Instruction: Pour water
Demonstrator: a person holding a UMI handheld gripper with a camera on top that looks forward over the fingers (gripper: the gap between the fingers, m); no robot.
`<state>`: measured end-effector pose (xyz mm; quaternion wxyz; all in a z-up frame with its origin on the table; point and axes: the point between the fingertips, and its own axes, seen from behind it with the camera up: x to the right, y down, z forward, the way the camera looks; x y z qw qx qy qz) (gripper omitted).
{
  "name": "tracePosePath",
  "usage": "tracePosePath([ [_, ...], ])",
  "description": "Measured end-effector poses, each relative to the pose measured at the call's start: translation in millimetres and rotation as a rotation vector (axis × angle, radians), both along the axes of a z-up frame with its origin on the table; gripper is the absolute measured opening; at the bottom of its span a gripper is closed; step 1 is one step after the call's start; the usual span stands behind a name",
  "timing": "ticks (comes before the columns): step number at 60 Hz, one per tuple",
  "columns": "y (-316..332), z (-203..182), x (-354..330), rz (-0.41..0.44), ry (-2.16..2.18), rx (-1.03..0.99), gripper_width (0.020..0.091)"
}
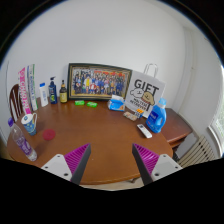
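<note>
Gripper view: the gripper (113, 163) is held above a round wooden table (90, 135), fingers spread apart with nothing between them. A clear plastic water bottle (22, 140) stands near the table edge, well off to the left of the left finger. A framed picture (98, 80) and a white gift bag (144, 88) stand at the table's far side, against the wall.

Hand-held gripper (112, 160) — two dark fingers, triangular magenta pads (76, 157)
</note>
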<state>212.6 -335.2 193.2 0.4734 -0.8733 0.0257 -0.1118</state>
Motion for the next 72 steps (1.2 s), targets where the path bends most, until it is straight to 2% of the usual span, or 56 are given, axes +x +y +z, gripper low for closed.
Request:
tracePosePath([
  [7, -7, -6, -18, 0.019, 0.001, -0.017, 0.0859],
  [16, -17, -24, -75, 0.067, 0.018, -0.050, 0.0858],
  [34, -43, -76, -248, 0.248, 0.118, -0.089, 0.0856],
  [45, -29, -88, -343, 0.338, 0.140, -0.017, 0.0855],
  [57, 23, -104, -376, 0.303, 0.169, 0.086, 0.0850],
  [62, 44, -114, -378, 0.281, 0.178, 0.116, 0.0784],
  [64, 51, -115, -377, 0.278, 0.172, 0.128, 0.0711],
  [67, 60, -118, -373, 0.267, 0.149, 0.150, 0.0547],
  [68, 62, -118, -374, 0.269, 0.145, 0.157, 0.0514],
  [72, 66, -116, -375, 0.272, 0.149, 0.178, 0.0472],
])
